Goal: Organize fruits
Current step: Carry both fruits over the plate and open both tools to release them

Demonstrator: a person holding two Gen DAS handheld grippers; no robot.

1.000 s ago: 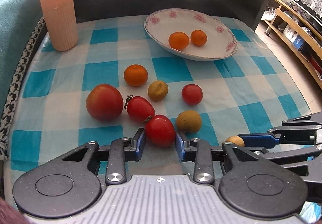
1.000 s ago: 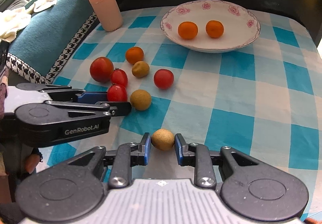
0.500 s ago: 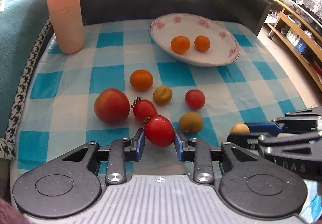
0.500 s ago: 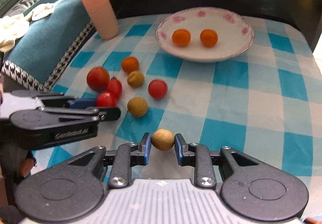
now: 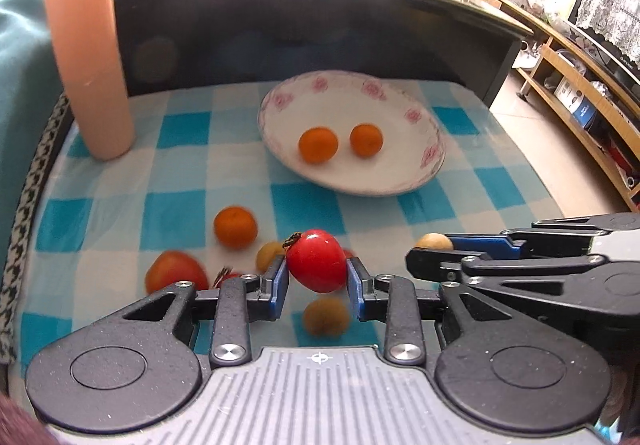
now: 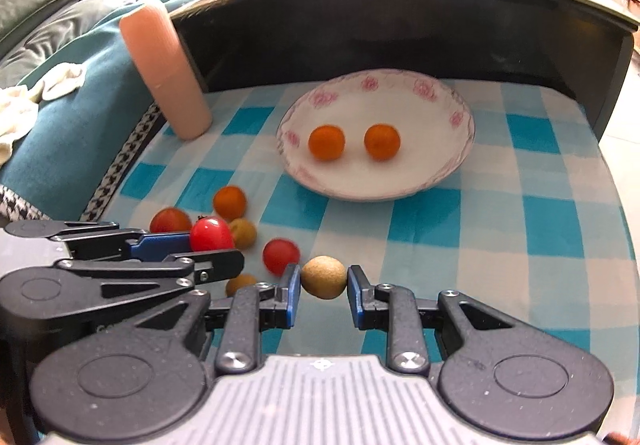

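Both fruits lifted since earlier; left gripper (image 5: 317, 279) clamps tomato (image 5: 316, 260), right gripper (image 6: 323, 295) longan (image 6: 323, 277)

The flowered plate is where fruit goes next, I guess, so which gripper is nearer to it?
Too close to call. The left gripper, holding a red tomato, and the right gripper, holding a brown fruit, sit side by side short of the plate.

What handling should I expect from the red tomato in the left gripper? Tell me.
The red tomato looks round and glossy, so it may slip or rotate between the left gripper pads. Its thin skin probably bruises under a hard squeeze. Set on the flat checked cloth, it would likely roll.
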